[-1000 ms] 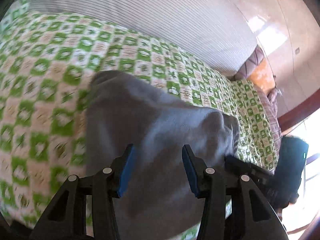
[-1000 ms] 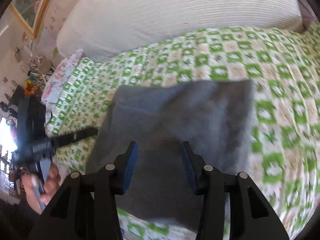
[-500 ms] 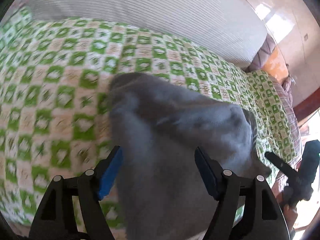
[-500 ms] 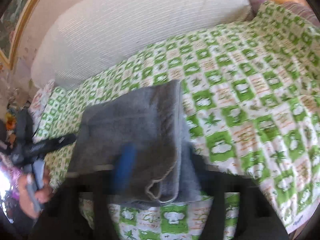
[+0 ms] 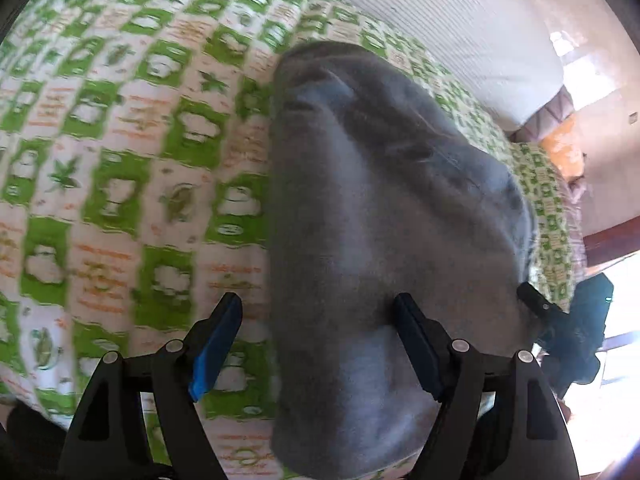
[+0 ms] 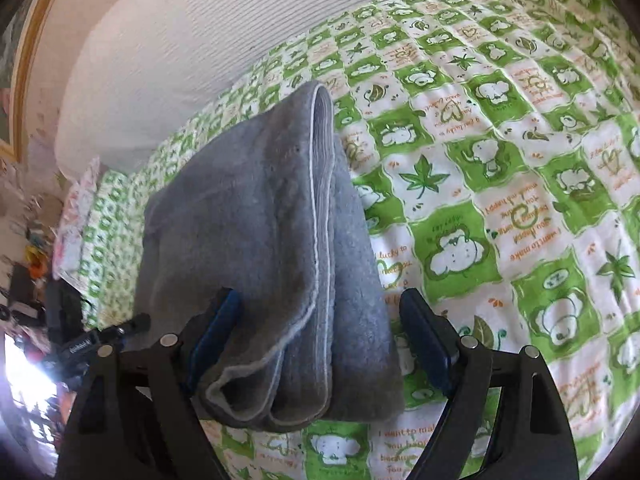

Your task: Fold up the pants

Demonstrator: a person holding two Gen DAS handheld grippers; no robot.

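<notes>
A bedspread (image 6: 520,208) checked in green and white squares, printed with leaves, small animals and orange lettering, is seen across most of both views. A large pale ribbed pillow (image 6: 192,44) is laid against it toward 11 o'clock in the right wrist view and toward 1 o'clock in the left. An orange cushion (image 5: 564,152) is glimpsed at 3 o'clock in the left wrist view. A gilt picture frame (image 6: 28,56) is visible at 10 o'clock in the right.
</notes>
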